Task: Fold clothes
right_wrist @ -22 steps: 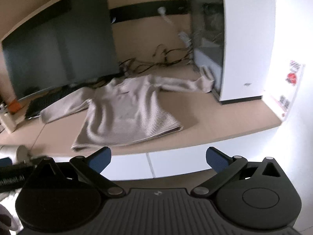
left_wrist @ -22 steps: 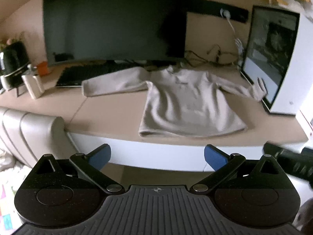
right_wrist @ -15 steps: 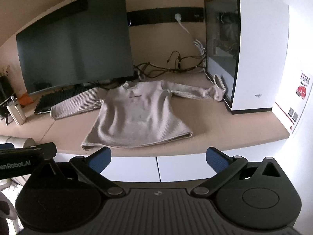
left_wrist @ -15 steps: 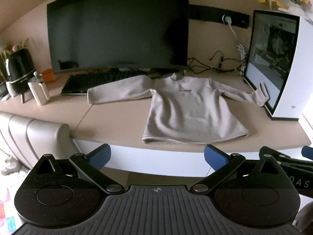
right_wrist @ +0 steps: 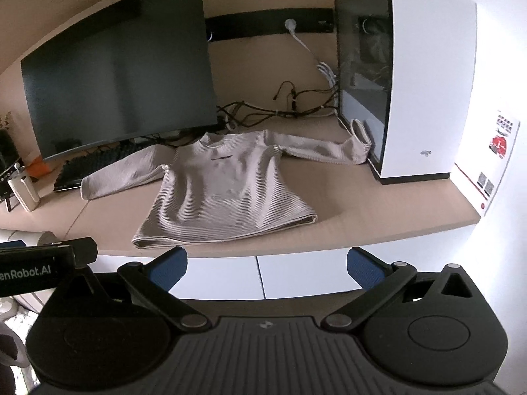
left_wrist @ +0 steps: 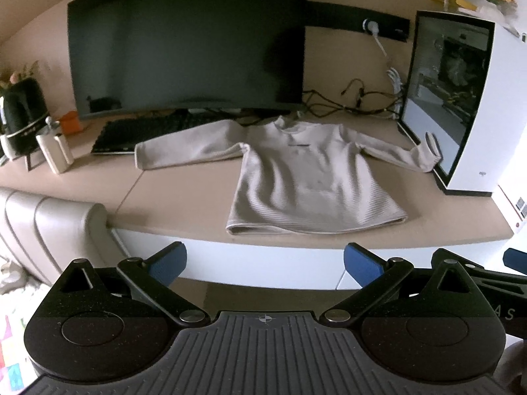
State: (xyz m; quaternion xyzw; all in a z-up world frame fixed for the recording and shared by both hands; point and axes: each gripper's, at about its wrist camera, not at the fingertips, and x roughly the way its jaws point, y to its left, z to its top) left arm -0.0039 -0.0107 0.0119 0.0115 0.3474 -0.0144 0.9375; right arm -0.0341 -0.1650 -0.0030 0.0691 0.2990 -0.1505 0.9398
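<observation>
A beige ribbed long-sleeved sweater (left_wrist: 313, 177) (right_wrist: 224, 191) lies flat on the tan desk (left_wrist: 184, 204) (right_wrist: 362, 210), face up, hem toward me, both sleeves spread sideways. Its right cuff leans against the white computer case (left_wrist: 487, 105) (right_wrist: 425, 98). My left gripper (left_wrist: 265, 263) hangs in front of the desk edge, short of the hem, its blue-padded jaws open and empty. My right gripper (right_wrist: 266, 265) also stands open and empty before the desk edge, to the right of the left one.
A large dark monitor (left_wrist: 184, 42) (right_wrist: 118, 65) and a black keyboard (left_wrist: 145, 133) stand behind the sweater's left sleeve. Cables (right_wrist: 283, 105) lie at the back. A small bottle (left_wrist: 54, 151) and black appliance (left_wrist: 21, 112) sit far left. A padded chair (left_wrist: 49, 230) is below left.
Both views steadied and drew slightly closer to the desk; the sweater now looks larger and more centred. The sweater itself has not moved, and both grippers stayed open.
</observation>
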